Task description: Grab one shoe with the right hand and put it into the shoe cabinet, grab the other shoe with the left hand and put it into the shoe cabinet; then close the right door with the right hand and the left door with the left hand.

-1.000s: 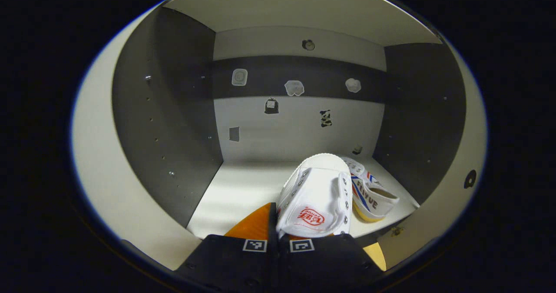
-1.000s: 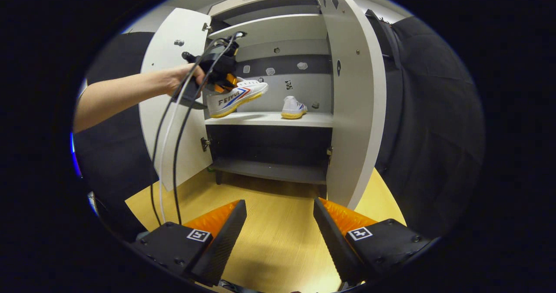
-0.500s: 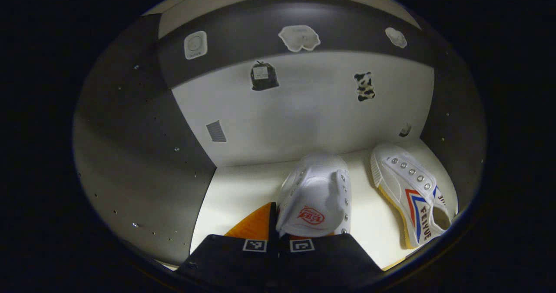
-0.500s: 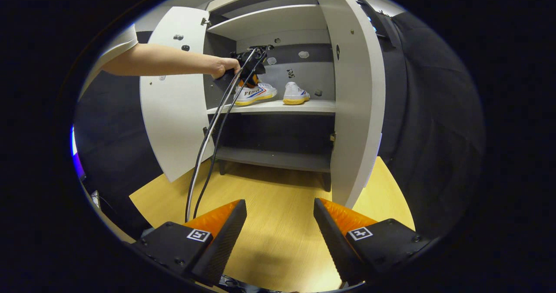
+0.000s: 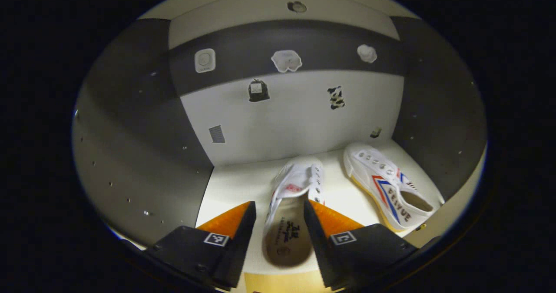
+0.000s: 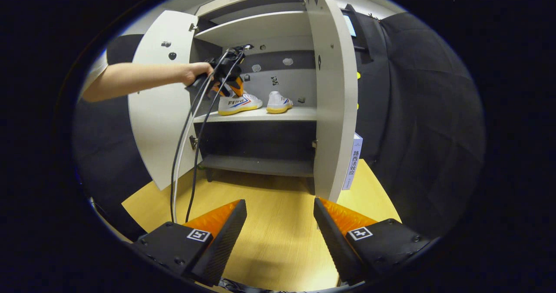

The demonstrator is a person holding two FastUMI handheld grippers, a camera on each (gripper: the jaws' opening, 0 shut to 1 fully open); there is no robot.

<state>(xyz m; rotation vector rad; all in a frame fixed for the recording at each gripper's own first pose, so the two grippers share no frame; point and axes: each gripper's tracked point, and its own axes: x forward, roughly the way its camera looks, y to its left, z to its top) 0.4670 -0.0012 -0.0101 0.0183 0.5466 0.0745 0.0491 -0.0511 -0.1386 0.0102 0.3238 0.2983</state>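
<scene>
Two white canvas shoes rest side by side on the cabinet's middle shelf [image 5: 339, 195]. In the left gripper view, my left gripper [image 5: 279, 217] is open with its fingers on either side of the left shoe [image 5: 293, 206], whose heel opening faces me. The right shoe [image 5: 384, 186] with red and blue stripes lies further right. In the right gripper view, my right gripper [image 6: 280, 217] is open and empty above the wooden floor [image 6: 278, 236], well back from the cabinet. There the left shoe [image 6: 238, 103] and right shoe [image 6: 279, 102] sit on the shelf, with the left gripper [image 6: 226, 82] just above the left shoe.
Both cabinet doors stand open: the left door [image 6: 158, 119] and the right door [image 6: 332, 93]. A person's arm [image 6: 139, 75] reaches into the cabinet, with cables [image 6: 186, 154] hanging down. A lower shelf [image 6: 260, 167] lies beneath. Stickers dot the back wall [image 5: 295, 110].
My left gripper has opened and let go of the left shoe, which now rests on the shelf. It has drawn back a little. My right gripper stayed open, shifting slightly.
</scene>
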